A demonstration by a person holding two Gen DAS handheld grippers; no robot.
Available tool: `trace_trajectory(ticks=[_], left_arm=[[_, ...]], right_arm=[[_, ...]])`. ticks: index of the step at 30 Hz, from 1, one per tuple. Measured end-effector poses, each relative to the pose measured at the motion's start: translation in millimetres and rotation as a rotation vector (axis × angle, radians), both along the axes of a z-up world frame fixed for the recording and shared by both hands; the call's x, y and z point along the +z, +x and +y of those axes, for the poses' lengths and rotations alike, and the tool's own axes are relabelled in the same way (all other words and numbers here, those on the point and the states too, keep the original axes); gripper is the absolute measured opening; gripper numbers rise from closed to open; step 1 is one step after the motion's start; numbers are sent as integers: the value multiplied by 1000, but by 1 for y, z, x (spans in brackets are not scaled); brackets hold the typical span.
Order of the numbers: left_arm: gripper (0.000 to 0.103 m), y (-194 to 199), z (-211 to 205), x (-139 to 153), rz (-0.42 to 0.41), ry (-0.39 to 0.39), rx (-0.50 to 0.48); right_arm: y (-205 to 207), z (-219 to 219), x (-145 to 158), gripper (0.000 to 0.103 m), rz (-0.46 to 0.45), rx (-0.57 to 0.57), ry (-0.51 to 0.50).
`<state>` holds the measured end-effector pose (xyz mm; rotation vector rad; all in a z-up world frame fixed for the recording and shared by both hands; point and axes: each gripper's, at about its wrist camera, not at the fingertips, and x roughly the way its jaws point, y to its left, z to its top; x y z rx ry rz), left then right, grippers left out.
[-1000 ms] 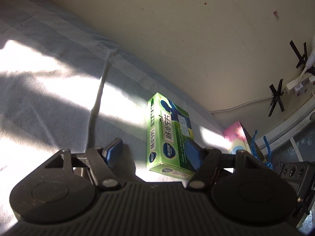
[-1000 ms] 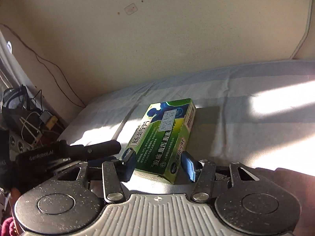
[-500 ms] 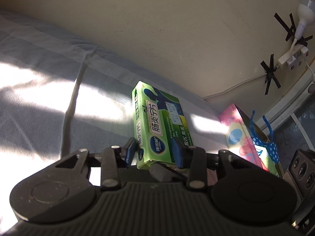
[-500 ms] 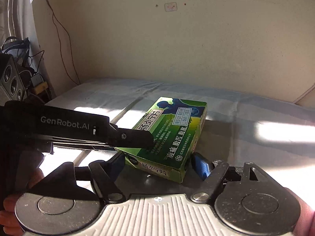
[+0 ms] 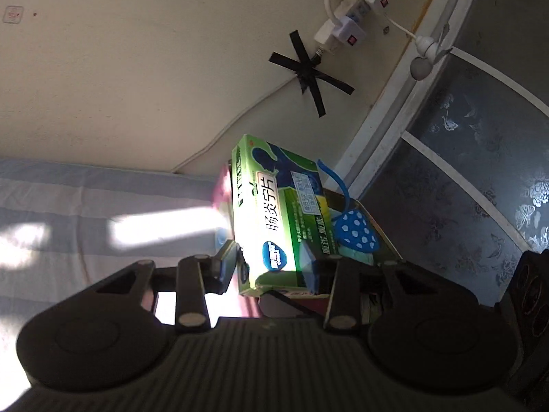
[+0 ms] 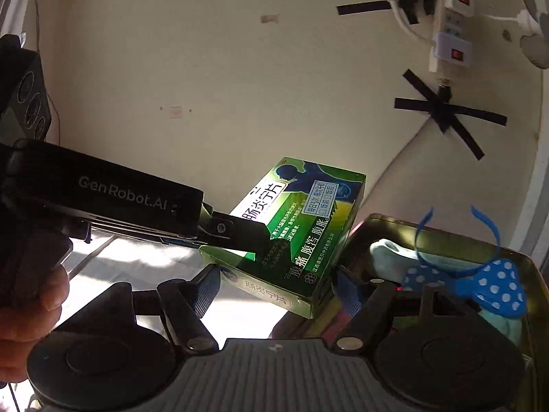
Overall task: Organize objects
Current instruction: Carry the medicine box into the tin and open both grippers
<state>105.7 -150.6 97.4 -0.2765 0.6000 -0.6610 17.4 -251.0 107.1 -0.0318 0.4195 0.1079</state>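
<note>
A green medicine box with Chinese print is held in the air by my left gripper, which is shut on its near end. The box also shows in the right wrist view, lifted beside an open tin box. My right gripper is open, its blue pads on either side of the box's near end with gaps. The left gripper's body reaches in from the left. The tin holds a blue polka-dot item with blue straps and light blue cloth.
A striped blue-grey bed sheet lies below at the left. The tin's pink side shows behind the box. A cream wall carries a taped power strip and cable. A white-framed patterned glass panel stands at the right. A black speaker is at left.
My left gripper closed on the green box and lifted it off the bed, carrying it right toward the open tin. My right gripper followed, staying open around the box.
</note>
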Motion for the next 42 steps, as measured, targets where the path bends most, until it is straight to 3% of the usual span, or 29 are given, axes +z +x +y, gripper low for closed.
trace_trajectory(ticks=[8,13,16,21,28,37,42], left_arm=[[42,28,-105,-5,5,49,-119],[42,51,-136,-17,31,75,-140],[43,52,-143,-24,19,151,-113],[59,36,-130,-14,-56,225,-42],[59,-10,-103,-2,-166,342,62],[60,-67,-56,-9,-189,411,152],[67,-96,-31,-16,-196,424,172]], right_arm=[[1,-103,-5,66,51,-137,22],[18,-132,-19,66,75,-181,6],[28,-143,-25,73,87,-203,26],[5,-149,-27,75,54,-216,109],[-44,-133,-19,75,-10,-240,171],[-102,-96,-15,75,-72,-275,218],[-132,-70,-16,75,-109,-300,222]])
